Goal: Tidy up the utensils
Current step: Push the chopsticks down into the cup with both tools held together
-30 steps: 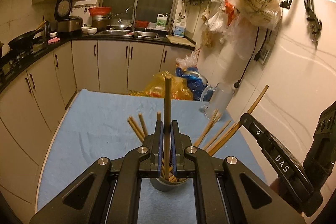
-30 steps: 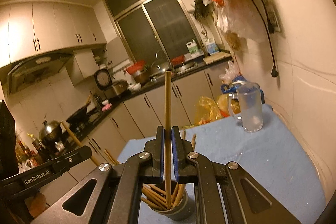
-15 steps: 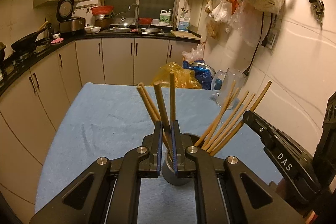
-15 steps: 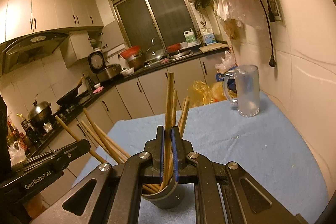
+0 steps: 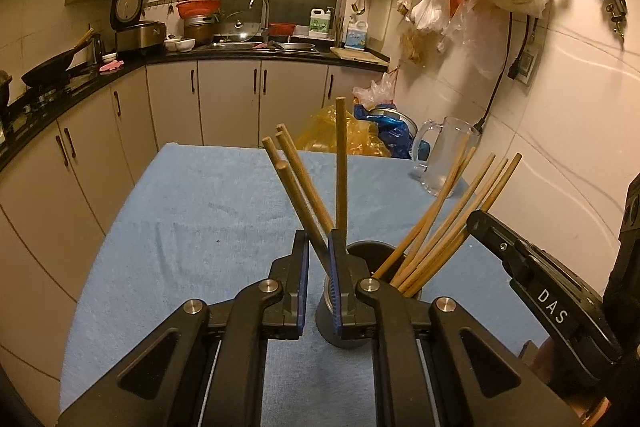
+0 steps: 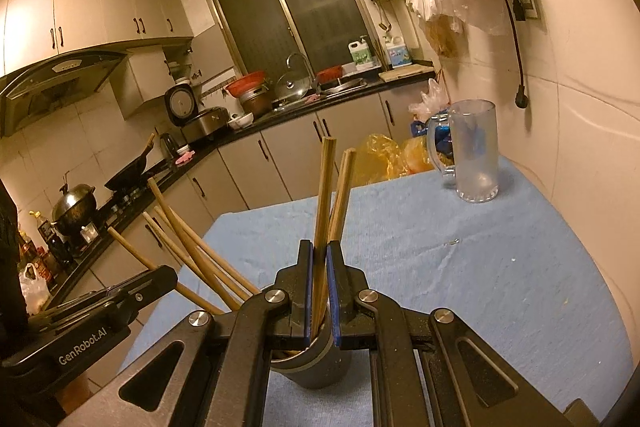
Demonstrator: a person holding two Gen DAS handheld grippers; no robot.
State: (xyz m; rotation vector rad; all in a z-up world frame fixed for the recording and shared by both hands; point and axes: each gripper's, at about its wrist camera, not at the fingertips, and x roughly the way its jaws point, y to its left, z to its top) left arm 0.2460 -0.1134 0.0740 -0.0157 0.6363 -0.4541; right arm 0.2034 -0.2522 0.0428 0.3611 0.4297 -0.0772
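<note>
A dark grey cup [image 5: 362, 311] stands on the blue cloth and holds several wooden chopsticks [image 5: 444, 217]. My left gripper [image 5: 318, 251] is just above the cup with its jaws slightly apart; a chopstick [image 5: 341, 163] rests against the right jaw, standing loose in the cup. My right gripper [image 6: 319, 259] hovers over the same cup [image 6: 320, 367], its jaws a narrow gap apart around a chopstick [image 6: 323, 211] whose lower end is in the cup. The right gripper also shows at the right of the left wrist view [image 5: 532, 279].
A clear glass mug [image 6: 474, 151] stands at the table's far right by the wall. The blue cloth [image 5: 192, 211] covers the table. Yellow and blue bags [image 5: 352, 135] lie beyond the far edge. Cabinets and a counter run along the left.
Both grippers came down to the cup with their chopsticks. Both grippers' jaws have parted, and the chopsticks now stand in the cup.
</note>
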